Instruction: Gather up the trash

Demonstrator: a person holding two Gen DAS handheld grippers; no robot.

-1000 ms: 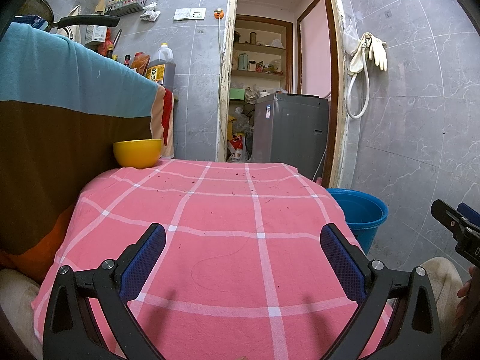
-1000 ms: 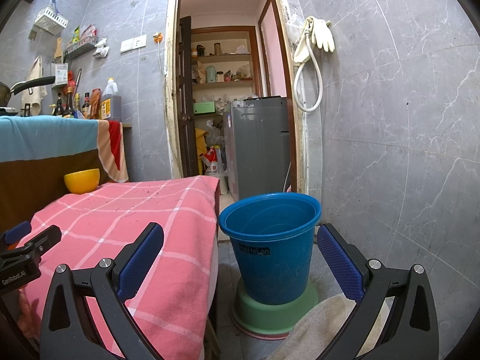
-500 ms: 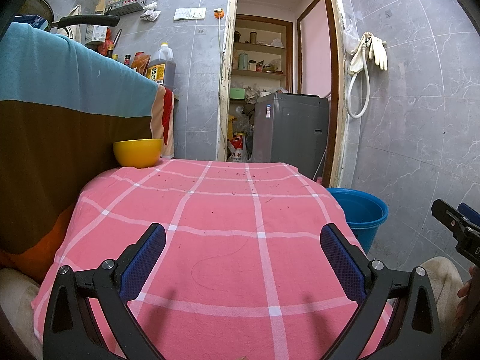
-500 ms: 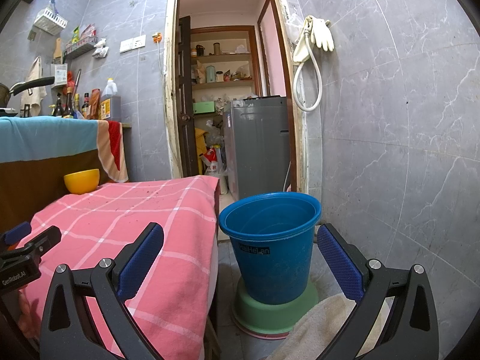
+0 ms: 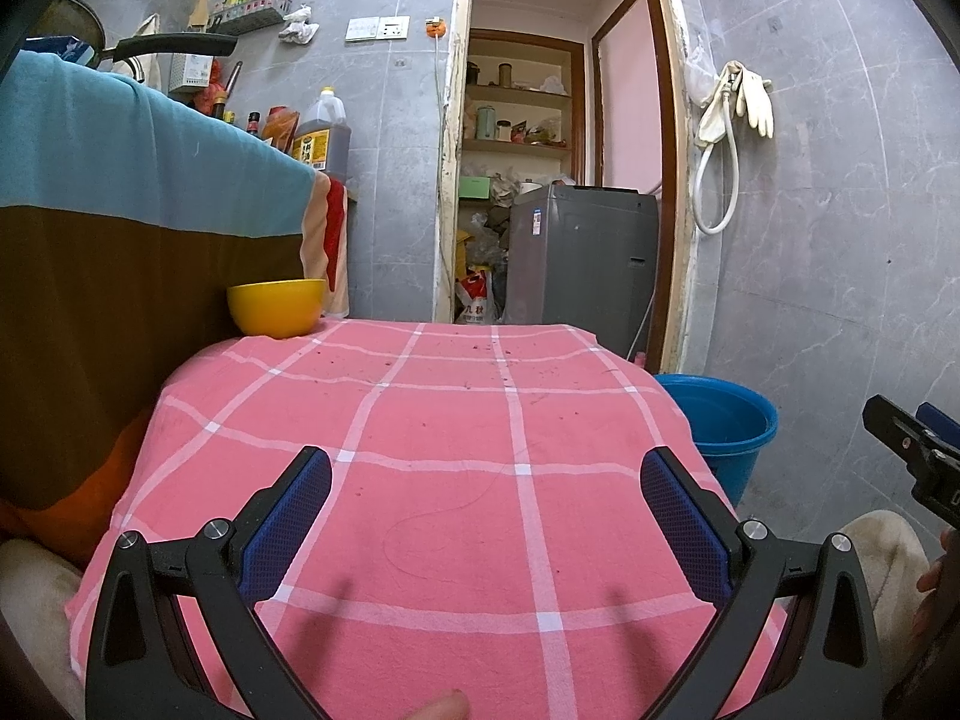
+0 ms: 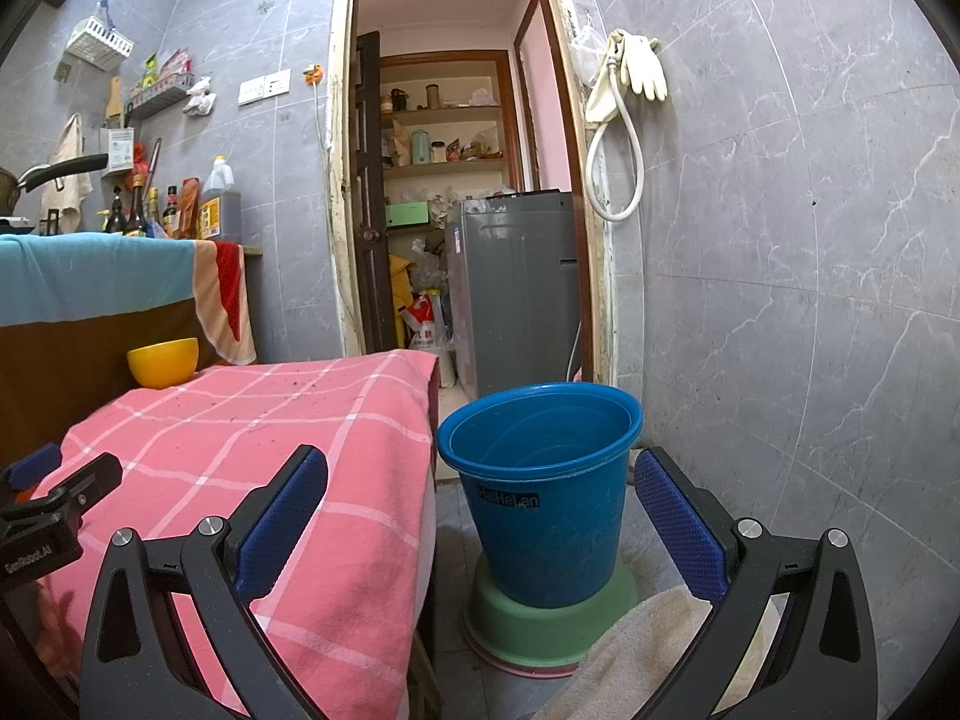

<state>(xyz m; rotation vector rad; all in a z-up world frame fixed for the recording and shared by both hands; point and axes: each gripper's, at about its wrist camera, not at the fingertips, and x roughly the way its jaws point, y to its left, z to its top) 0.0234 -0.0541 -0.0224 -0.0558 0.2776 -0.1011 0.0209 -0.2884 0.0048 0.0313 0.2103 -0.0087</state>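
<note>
Crumbs (image 5: 480, 354) speckling pink checked cloth (image 5: 432, 420), round blue plastic bucket (image 6: 540, 480) beside – both tools (image 5: 486, 516) (image 6: 480, 516) spread apart, empty

The left claw (image 5: 486, 510) is spread wide, level and empty; the right claw (image 6: 480, 510) is likewise wide apart, holding nothing, alongside it.

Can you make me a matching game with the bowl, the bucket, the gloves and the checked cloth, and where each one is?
Things:
1. yellow bowl
2. blue bucket
3. rubber gloves
4. pink checked cloth

Places:
A. hanging on the wall
B. spread over the table
C. at the table's far corner
D. standing on a green base on the floor

Pairs: 1-C, 2-D, 3-A, 4-B
</note>
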